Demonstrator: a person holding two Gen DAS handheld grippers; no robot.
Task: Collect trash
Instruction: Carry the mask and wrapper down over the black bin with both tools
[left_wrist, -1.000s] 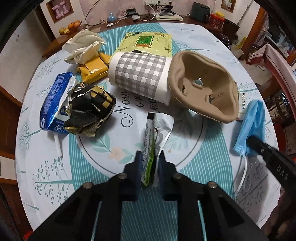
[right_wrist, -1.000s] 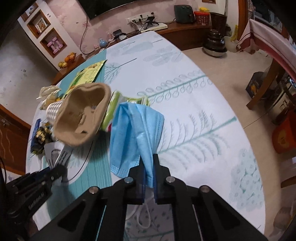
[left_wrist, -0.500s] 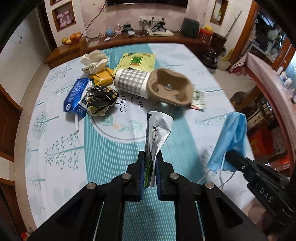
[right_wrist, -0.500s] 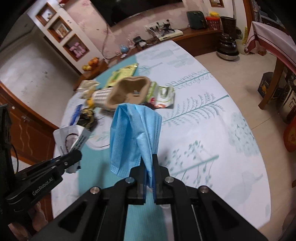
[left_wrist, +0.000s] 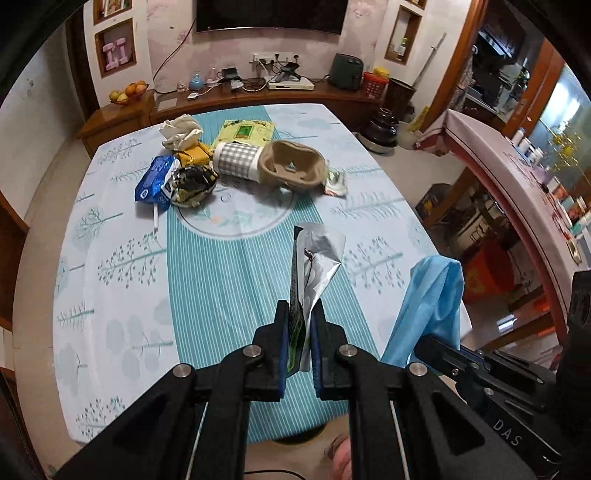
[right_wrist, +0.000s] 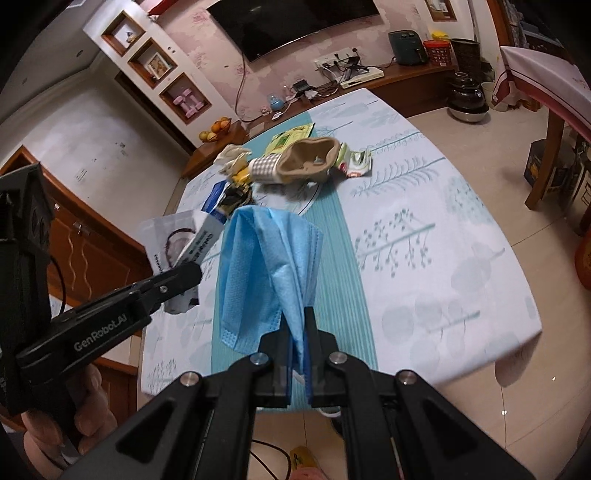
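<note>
Table (left_wrist: 110, 295) far end holds uncollected trash pile (left_wrist: 236, 166); left gripper (left_wrist: 300, 321) clamps wrapper (left_wrist: 317, 254), right gripper (right_wrist: 295, 325) clamps mask (right_wrist: 266, 266), neither binned.

Tablecloth (left_wrist: 110, 266): pale blue with teal tree and fern prints; a teal-and-white pinstriped band down its centre, carrying a ringed floral medallion. On the cloth beyond the medallion: paper cup (left_wrist: 236, 162), white with grey gingham check; cup carrier (left_wrist: 291, 166), plain tan; packet (left_wrist: 153, 181), royal blue with white print; crumpled wrapper (left_wrist: 194, 182), black and gold; flat pouch (left_wrist: 245, 131), yellow-green. Above the striped band: foil sachet (left_wrist: 317, 254), silver inside, green edge; face mask (right_wrist: 266, 266), uniform light blue.
</note>
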